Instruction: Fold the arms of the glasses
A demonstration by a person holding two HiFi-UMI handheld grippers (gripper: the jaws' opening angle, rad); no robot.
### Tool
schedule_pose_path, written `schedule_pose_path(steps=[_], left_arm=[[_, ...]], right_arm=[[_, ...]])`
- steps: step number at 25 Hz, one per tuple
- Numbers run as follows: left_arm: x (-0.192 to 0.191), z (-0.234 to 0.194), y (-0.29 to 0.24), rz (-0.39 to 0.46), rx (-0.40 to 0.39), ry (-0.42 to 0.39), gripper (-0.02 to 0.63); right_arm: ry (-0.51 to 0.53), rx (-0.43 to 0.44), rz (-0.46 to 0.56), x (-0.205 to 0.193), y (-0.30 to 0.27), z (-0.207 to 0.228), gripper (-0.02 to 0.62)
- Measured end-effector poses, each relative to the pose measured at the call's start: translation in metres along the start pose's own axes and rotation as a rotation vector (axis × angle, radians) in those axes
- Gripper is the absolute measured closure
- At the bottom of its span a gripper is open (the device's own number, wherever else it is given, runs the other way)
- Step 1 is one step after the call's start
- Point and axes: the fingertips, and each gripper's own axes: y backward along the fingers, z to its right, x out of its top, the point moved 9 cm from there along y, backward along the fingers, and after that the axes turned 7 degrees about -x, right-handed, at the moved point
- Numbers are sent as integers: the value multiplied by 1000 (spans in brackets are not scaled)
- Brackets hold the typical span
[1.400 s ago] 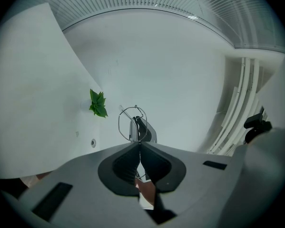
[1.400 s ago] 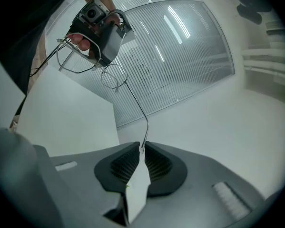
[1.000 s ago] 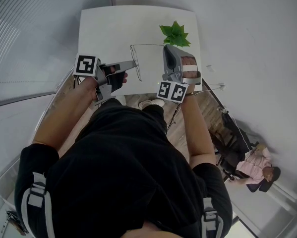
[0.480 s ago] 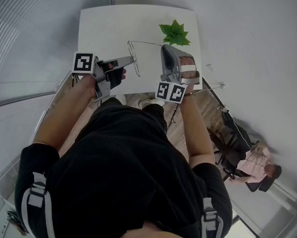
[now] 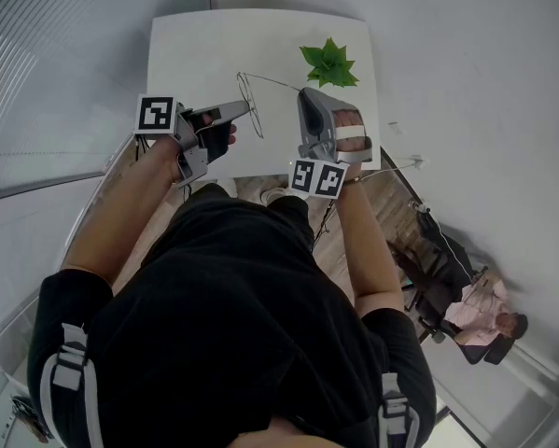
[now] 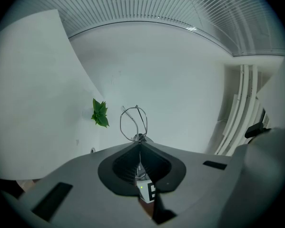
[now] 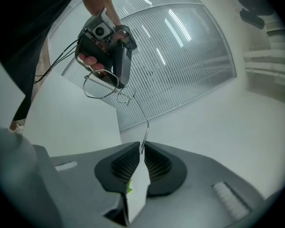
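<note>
Thin wire-framed glasses (image 5: pixel 248 101) hang in the air above the white table (image 5: pixel 195 54), held between both grippers. My left gripper (image 5: pixel 247 110) is shut on the rim of the glasses' front; in the left gripper view the lens rings (image 6: pixel 133 123) stand just past its closed gripper tips (image 6: pixel 139 141). My right gripper (image 5: pixel 305 91) is shut on the tip of one arm, which runs as a slanted wire from the front. The right gripper view shows that wire end pinched at its tips (image 7: pixel 142 148), with the glasses (image 7: pixel 104 87) and the left gripper (image 7: pixel 109 46) beyond.
A small green plant (image 5: pixel 329 63) stands on the table's far right, close to the right gripper; it also shows in the left gripper view as a plant (image 6: pixel 100 113). A slatted wall runs along the left. A person (image 5: pixel 489 320) sits on a chair at the lower right.
The glasses' front has shifted slightly up and left with the left gripper. The held arm now slants instead of lying level. Both grips are unchanged.
</note>
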Motion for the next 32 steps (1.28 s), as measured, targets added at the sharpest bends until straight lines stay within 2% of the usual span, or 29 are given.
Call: schedule_pose_path(steps=[32], left_arm=[[5,22,4,95,-17,-21,592]], right_arm=[[-22,46,98,41,26,-10,555]])
